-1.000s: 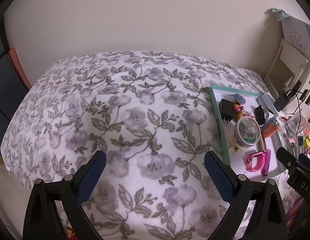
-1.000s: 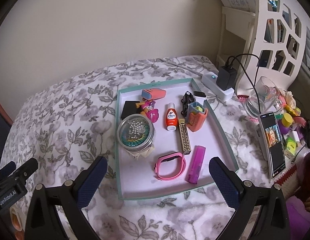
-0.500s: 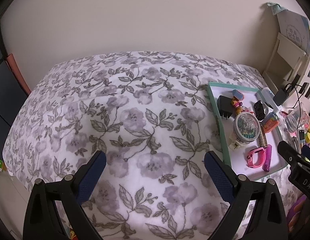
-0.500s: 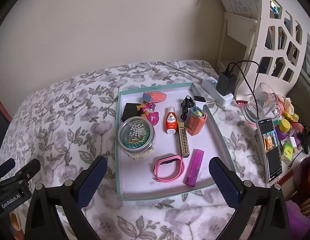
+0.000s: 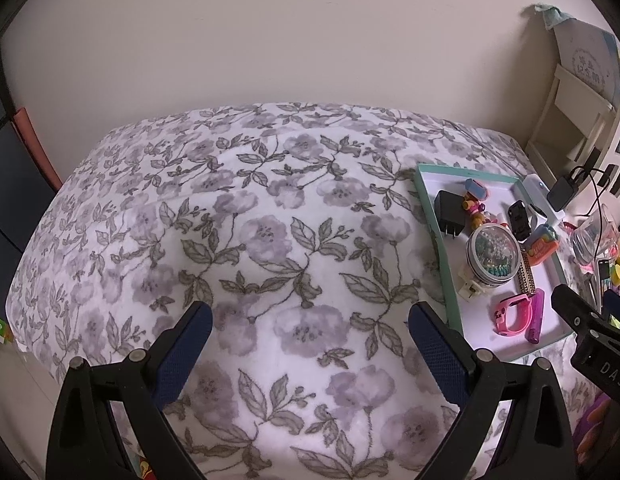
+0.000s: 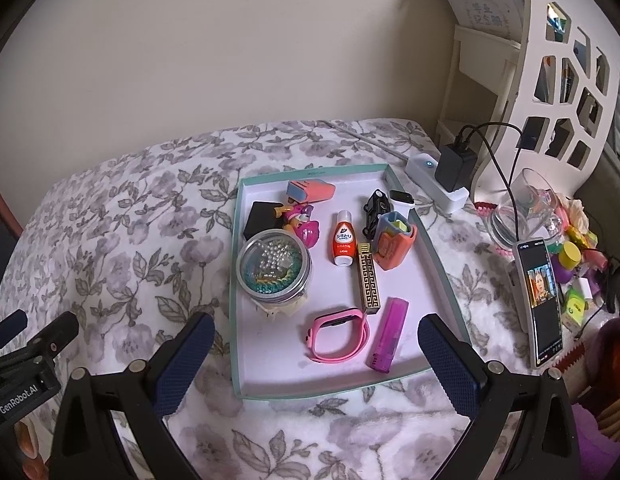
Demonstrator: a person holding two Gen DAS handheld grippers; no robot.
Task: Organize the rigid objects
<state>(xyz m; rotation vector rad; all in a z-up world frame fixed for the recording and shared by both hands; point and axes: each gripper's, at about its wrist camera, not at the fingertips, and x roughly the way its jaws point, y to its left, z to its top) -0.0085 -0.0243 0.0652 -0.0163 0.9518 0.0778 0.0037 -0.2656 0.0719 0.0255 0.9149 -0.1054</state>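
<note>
Your left gripper (image 5: 310, 336) hangs spread wide and empty over the grey-flowered bedspread (image 5: 238, 240). Your right gripper (image 6: 315, 346) is spread just as wide, empty, above the near edge of the shallow teal-rimmed tray (image 6: 234, 280). In that tray lie a pink wristband (image 6: 337, 339) beside a purple lighter (image 6: 387, 334), a gold patterned tube (image 6: 367, 278), a red-and-white bottle (image 6: 343, 243) and a round bead-filled tin (image 6: 274, 266). A smartphone (image 6: 538, 300) lies right of the tray.

Teal-rimmed tray (image 6: 236, 280) on floral blanket, holding bead jar (image 6: 274, 270), pink band (image 6: 337, 339), purple lighter (image 6: 387, 334)
</note>
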